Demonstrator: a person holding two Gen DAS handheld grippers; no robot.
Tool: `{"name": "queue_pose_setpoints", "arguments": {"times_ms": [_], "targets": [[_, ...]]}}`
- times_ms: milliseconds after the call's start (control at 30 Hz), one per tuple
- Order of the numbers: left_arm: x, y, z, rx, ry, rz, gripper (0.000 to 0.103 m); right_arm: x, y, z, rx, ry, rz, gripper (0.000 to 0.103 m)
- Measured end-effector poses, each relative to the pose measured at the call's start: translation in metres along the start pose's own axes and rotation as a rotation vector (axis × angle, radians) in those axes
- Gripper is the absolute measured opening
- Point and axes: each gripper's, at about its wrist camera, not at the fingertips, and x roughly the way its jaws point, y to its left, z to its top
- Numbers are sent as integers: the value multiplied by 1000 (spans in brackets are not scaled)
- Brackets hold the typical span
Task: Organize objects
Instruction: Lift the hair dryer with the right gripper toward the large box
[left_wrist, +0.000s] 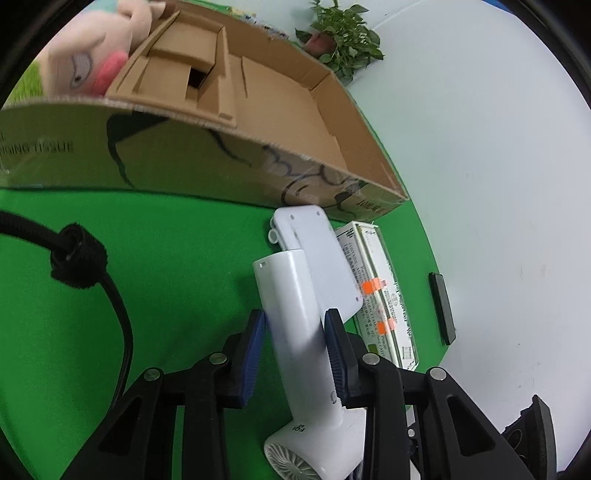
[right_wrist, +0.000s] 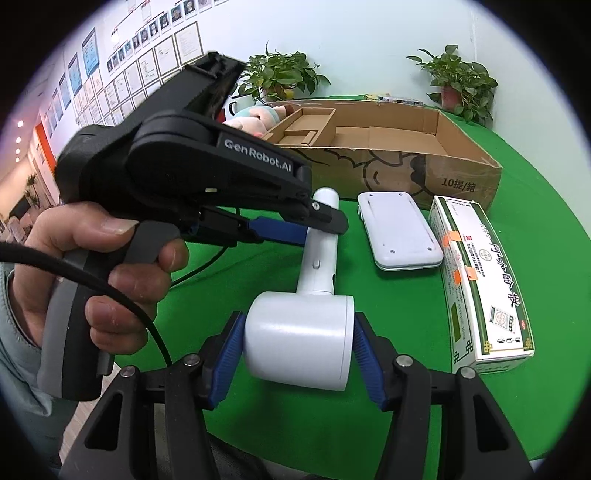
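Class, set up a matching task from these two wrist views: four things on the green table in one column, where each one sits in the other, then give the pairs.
1. hair dryer
2. plush toy
3. white flat device
4. medicine box

A. lying in the cardboard box
B. between dryer and medicine box
C. held by both claws
D. furthest right on the green cloth

Pairs: 1-C, 2-A, 3-B, 4-D
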Motion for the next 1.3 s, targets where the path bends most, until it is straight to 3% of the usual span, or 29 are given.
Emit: {"name": "queue_pose_setpoints", "arguments": {"times_ms": [333, 900, 1300], "targets": [[-43, -29, 18, 86, -101, 28, 28, -7, 2, 18, 12, -74, 16, 56], [-70, -88, 84, 237, -205, 59, 28, -10, -12, 86, 23, -194, -7, 56], [-72, -95, 148, 261, -233, 91, 28, 6, -26, 140, 36, -179, 45, 56]]}}
